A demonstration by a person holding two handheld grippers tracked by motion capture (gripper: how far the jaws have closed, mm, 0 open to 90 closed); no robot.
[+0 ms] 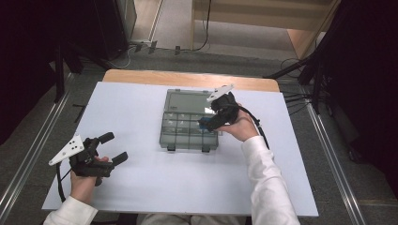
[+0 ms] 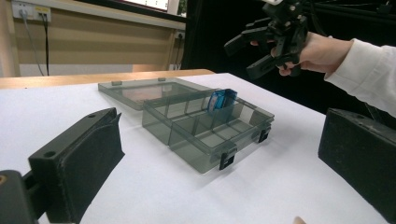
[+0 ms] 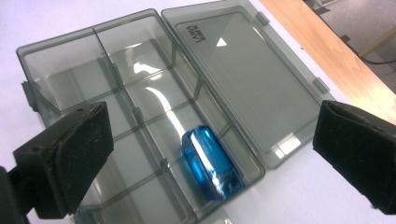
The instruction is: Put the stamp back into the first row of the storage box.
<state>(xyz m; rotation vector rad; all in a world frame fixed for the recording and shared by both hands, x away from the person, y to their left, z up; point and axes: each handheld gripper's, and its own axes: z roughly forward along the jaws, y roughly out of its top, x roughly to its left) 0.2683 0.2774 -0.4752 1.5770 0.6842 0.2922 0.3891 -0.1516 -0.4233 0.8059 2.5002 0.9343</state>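
A smoky grey compartment box (image 1: 163,130) lies open mid-table, its lid (image 1: 186,100) folded flat toward the far side. A shiny blue block (image 3: 210,161) leans in a compartment at the box's right end, also seen as the blue block (image 2: 221,99) and blue block (image 1: 203,123). My right gripper (image 1: 212,120) hovers just above that end, jaws wide open and apart from the block, nothing between them; it is the raised right gripper (image 2: 245,57) in the left gripper view. My left gripper (image 1: 115,147) rests open and empty near the table's front left.
The white table sheet (image 1: 150,187) has free room in front of and left of the box. A wooden strip (image 1: 187,78) runs along the far edge. Black stands and cables (image 1: 300,70) crowd the floor at both sides.
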